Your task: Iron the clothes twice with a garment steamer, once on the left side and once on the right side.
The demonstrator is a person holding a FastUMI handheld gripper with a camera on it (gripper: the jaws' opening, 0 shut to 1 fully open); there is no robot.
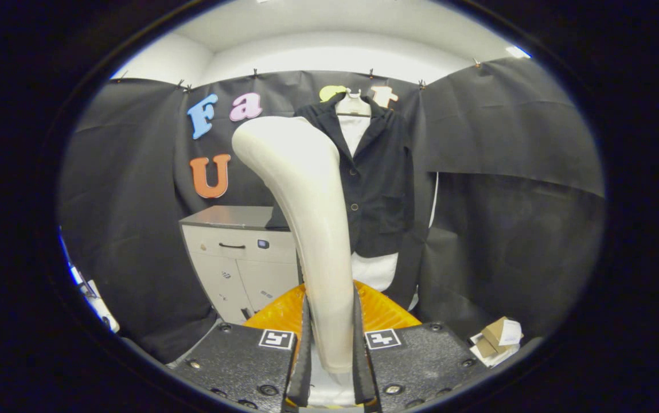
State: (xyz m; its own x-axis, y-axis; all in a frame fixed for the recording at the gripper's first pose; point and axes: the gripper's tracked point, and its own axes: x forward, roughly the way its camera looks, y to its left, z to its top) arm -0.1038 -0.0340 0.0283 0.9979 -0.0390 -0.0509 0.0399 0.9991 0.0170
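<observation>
My gripper is shut on the handle of a cream-white garment steamer, with both fingers pressing its lower part. The steamer rises from between the fingers and curves up to the left, its head at the top. Beyond it hangs a black button-up jacket over a white garment on a hanger against the booth wall. The steamer covers the jacket's left side. The steamer head stands apart from the jacket, nearer to me.
A grey-topped white cabinet with a drawer stands left of the clothes. An orange ribbed object lies just beyond the fingers. Small cardboard boxes sit low on the right.
</observation>
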